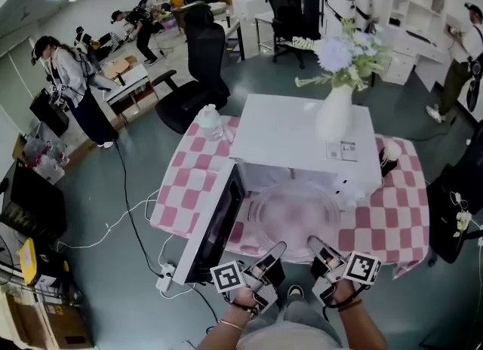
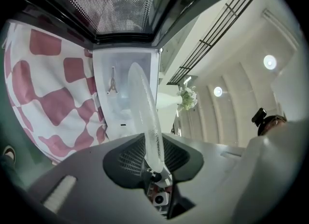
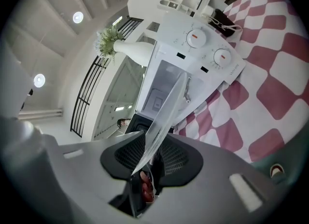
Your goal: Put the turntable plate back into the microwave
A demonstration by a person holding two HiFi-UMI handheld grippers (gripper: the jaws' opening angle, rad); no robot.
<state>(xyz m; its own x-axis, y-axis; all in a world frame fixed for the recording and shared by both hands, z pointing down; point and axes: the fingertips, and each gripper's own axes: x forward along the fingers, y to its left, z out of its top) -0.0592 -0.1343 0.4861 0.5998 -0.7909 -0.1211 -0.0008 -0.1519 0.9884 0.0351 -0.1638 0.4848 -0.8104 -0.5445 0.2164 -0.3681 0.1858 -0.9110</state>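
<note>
While plate (image 1: 294,219) is gripped, microwave (image 1: 281,131) open

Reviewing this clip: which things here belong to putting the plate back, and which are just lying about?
Part of the job:
- turntable plate, gripped at its near edge by the left tool and right tool
- microwave, its door open

Just lying about:
- vase of flowers on the microwave
- clear container on the checked cloth
- office chair
</note>
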